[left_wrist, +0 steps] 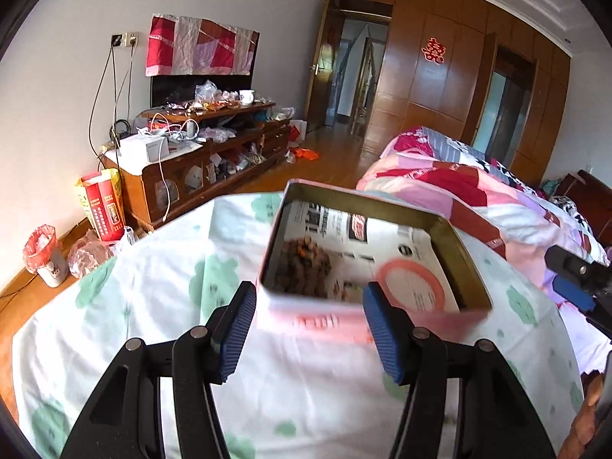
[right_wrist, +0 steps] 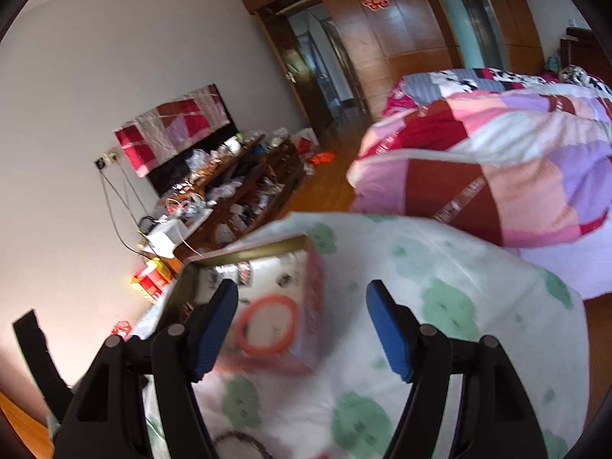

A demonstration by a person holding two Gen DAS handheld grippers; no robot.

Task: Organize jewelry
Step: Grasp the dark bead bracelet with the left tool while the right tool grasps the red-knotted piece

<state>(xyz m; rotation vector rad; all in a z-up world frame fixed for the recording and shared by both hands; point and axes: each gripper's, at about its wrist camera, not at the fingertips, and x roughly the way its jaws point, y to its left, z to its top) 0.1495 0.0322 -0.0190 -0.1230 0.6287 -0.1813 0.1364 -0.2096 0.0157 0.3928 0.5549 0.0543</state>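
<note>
An open pink tin box point(left_wrist: 464, 252) with a gold inner wall sits on a white cloth with green patches point(left_wrist: 153, 306). Printed paper lines its floor. A coral-pink ring bangle point(left_wrist: 415, 287) lies inside at the right, and a brown beaded piece point(left_wrist: 304, 264) at the left. My left gripper point(left_wrist: 310, 329) is open and empty, just before the box's near wall. My right gripper point(right_wrist: 302, 329) is open and empty, right of the box point(right_wrist: 313, 294); the bangle point(right_wrist: 267, 323) shows between its fingers. A dark beaded strand point(right_wrist: 244, 440) lies on the cloth below. The right gripper's tip shows in the left wrist view point(left_wrist: 573, 283).
A patchwork quilt point(right_wrist: 497, 168) is heaped on the bed beyond the cloth. A cluttered wooden TV cabinet point(left_wrist: 214, 153) stands along the left wall, with a red and yellow bag point(left_wrist: 101, 206) and a small bin point(left_wrist: 44, 254) on the wood floor.
</note>
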